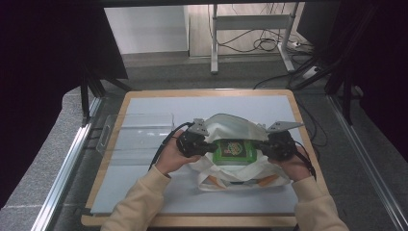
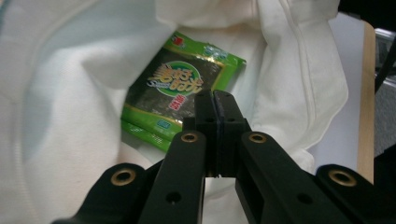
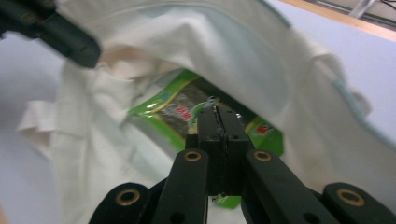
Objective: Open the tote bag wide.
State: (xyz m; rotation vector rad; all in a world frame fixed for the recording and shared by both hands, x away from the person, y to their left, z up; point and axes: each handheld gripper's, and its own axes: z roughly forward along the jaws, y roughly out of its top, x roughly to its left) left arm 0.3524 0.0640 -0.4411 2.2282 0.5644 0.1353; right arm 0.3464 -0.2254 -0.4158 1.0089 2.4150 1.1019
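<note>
A white cloth tote bag [image 1: 231,126] lies in the middle of the grey mat with its mouth held up like a dome. Inside it is a green seaweed snack packet [image 1: 234,150], which the left gripper view also shows as the packet [image 2: 177,88] under the raised cloth. My left gripper [image 1: 210,147] is shut at the left rim of the mouth, its jaws [image 2: 215,95] pressed together with white cloth beneath them. My right gripper [image 1: 262,148] reaches in from the right and is shut [image 3: 217,112] on the packet's [image 3: 173,109] near edge.
A clear plastic tray [image 1: 137,132] sits on the mat to the left of the bag. The grey mat [image 1: 144,192] covers a wooden table with metal rails on both sides. Beyond the table's far edge, cables and a desk frame [image 1: 250,43] are on the floor.
</note>
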